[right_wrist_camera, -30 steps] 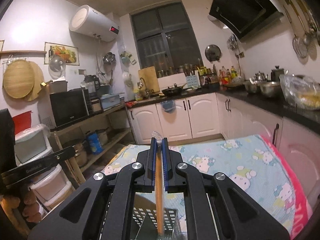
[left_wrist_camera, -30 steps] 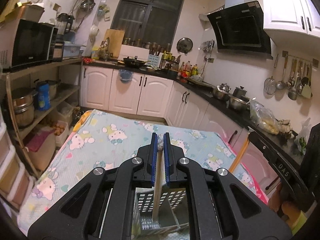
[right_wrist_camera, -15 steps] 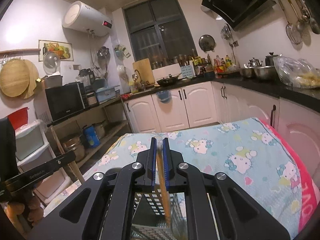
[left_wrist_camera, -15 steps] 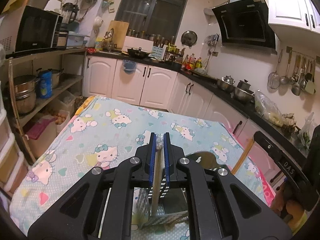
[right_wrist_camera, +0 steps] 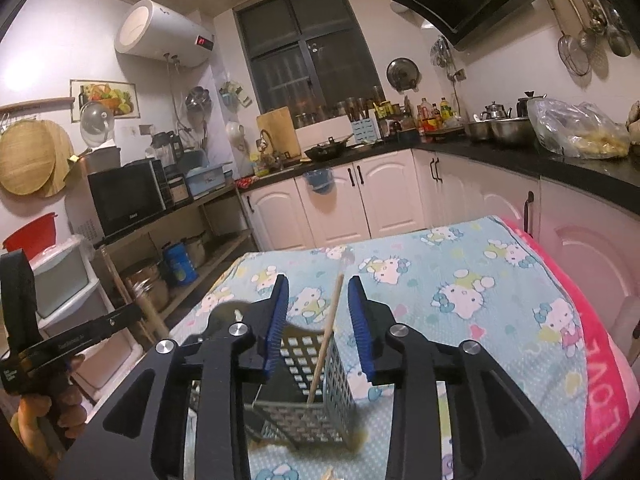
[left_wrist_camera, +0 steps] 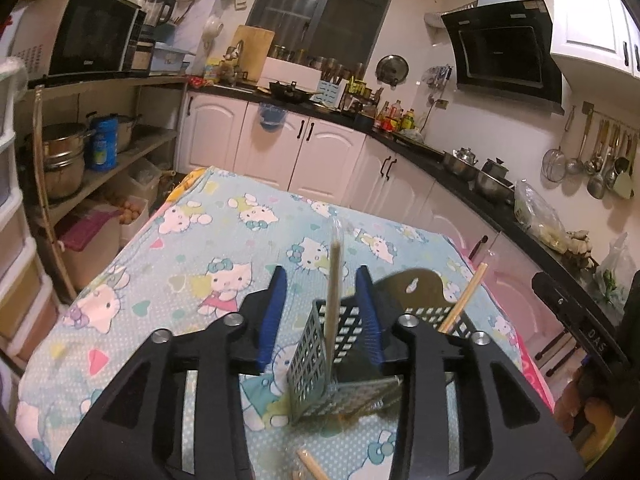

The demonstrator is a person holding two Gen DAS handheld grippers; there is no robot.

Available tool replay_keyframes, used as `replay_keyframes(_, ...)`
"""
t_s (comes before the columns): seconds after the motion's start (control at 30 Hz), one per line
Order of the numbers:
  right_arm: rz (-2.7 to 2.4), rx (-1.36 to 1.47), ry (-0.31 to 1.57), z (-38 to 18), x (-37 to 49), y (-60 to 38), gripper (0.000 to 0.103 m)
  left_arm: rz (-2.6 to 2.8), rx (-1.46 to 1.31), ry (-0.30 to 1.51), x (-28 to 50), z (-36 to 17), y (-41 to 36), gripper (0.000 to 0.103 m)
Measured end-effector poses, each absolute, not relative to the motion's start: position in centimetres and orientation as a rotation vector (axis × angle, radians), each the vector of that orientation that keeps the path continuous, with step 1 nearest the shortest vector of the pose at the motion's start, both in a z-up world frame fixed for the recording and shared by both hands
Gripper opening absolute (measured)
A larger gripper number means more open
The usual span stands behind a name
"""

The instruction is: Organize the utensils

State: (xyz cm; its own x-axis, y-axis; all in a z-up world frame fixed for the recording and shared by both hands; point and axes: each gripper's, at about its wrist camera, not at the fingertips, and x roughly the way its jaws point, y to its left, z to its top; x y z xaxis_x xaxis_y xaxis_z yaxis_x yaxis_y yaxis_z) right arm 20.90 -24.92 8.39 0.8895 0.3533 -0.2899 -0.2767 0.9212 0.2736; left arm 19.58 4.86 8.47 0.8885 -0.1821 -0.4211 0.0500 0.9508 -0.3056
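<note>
A grey perforated utensil basket (left_wrist_camera: pixel 316 354) stands on the Hello Kitty tablecloth (left_wrist_camera: pixel 208 240), right under both grippers. My left gripper (left_wrist_camera: pixel 320 288) is open; a wooden chopstick (left_wrist_camera: pixel 333 280) in a clear sleeve stands between its jaws, free, with its lower end in the basket. A second chopstick (left_wrist_camera: pixel 464 300) leans in the basket to the right. In the right wrist view my right gripper (right_wrist_camera: pixel 318 296) is open over the basket (right_wrist_camera: pixel 320 376), and a chopstick (right_wrist_camera: pixel 326 332) leans inside it between the jaws.
More chopstick ends (left_wrist_camera: pixel 310 466) lie on the cloth at the near edge. The table's right side has a pink border (right_wrist_camera: pixel 600 380). White cabinets (left_wrist_camera: pixel 304 152) and a black counter run behind and to the right. Open shelves with pots (left_wrist_camera: pixel 64 160) stand at the left.
Both grippers were shut on chopsticks above the basket; both have opened, and the chopsticks now stand loose in the basket. Both views have tilted down toward the table.
</note>
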Motion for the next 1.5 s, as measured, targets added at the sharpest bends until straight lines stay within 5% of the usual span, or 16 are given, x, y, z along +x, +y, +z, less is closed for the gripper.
replay_keyframes(0.43, 0.344, 0.199, 0.418, 7.0, 17.6, -24.9, 0.052, -0.086, -0.301, 0.474, 15.5, 7.1, 5.8, 0.079)
replay_keyframes(0.63, 0.368, 0.188, 0.450, 6.4, 16.3, -24.5, 0.058, -0.086, -0.319, 0.475, 13.7, 6.5, 6.7, 0.089)
replay_keyframes(1.5, 0.468, 0.095, 0.649, 2.0, 13.0, -21.1, 0.059, -0.019, -0.383, 0.627, 10.0, 1.1, 9.3, 0.089)
